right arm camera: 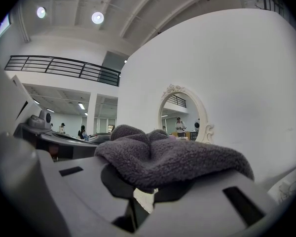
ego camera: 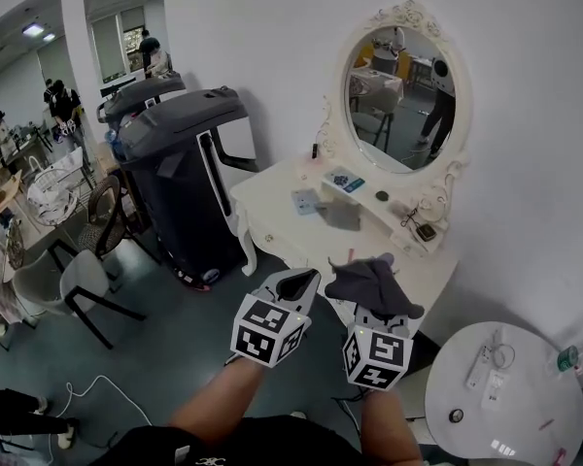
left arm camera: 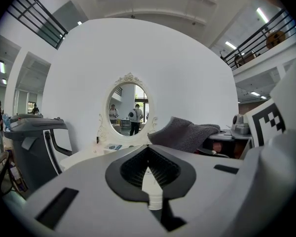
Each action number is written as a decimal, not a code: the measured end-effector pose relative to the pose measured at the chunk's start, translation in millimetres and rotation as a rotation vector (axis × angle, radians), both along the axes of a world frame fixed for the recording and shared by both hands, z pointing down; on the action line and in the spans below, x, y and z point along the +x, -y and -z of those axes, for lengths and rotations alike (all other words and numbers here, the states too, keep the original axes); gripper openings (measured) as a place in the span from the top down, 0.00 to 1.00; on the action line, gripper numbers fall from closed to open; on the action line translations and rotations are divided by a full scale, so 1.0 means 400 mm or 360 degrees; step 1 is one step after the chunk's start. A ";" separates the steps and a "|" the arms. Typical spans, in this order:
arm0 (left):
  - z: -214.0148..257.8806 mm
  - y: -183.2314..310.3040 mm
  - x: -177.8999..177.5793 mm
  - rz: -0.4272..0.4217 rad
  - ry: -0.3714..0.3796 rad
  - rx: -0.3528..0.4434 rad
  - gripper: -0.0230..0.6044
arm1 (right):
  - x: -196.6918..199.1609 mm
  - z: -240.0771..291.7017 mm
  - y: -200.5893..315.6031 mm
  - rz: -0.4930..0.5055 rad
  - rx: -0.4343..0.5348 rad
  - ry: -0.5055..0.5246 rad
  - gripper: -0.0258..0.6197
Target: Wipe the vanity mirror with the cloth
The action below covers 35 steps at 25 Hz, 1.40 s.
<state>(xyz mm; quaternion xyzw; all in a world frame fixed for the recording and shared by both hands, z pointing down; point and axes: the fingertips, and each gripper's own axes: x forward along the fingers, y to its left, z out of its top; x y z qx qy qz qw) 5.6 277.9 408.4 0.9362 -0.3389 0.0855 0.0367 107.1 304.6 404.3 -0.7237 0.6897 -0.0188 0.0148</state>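
Nearest are the person's two forearms, each holding a gripper out in front with its marker cube facing up. The left gripper [ego camera: 309, 277] has its jaws closed tip to tip with nothing between them; only the hollow between the black pads [left arm camera: 130, 168] shows. Just beside it, the right gripper [ego camera: 372, 311] has its jaws closed on the grey cloth [ego camera: 371, 284], which is bunched up and draped over the jaw tips, hiding them from above. Both grippers are in the air, short of the vanity [ego camera: 277, 223] and not touching it. To the lower right stands a round white table [ego camera: 539, 401] with a few small items on it. The white vanity stands against the wall, with small flat things scattered on its top. The oval mirror [ego camera: 400, 90] rises upright at its back in an ornate white frame, well apart from the cloth, and it reflects a room with people in it. Left of the vanity are dark grey bins [ego camera: 180, 163], with chairs [ego camera: 78, 280] nearer the left edge.
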 end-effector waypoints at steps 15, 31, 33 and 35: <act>-0.030 0.141 0.039 0.0031 -0.0056 -0.0018 0.96 | 0.041 -0.037 0.130 0.0018 -0.0041 -0.0050 0.92; 0.003 0.446 0.070 -0.0169 -0.0127 -0.0033 0.96 | 0.039 0.015 0.410 -0.0142 -0.0031 -0.0128 0.92; 0.008 0.479 0.059 -0.0182 -0.0143 -0.0035 0.96 | 0.025 0.019 0.442 -0.0149 -0.0039 -0.0143 0.92; 0.014 0.510 0.049 -0.0192 -0.0163 -0.0040 0.96 | 0.010 0.029 0.469 -0.0153 -0.0041 -0.0164 0.92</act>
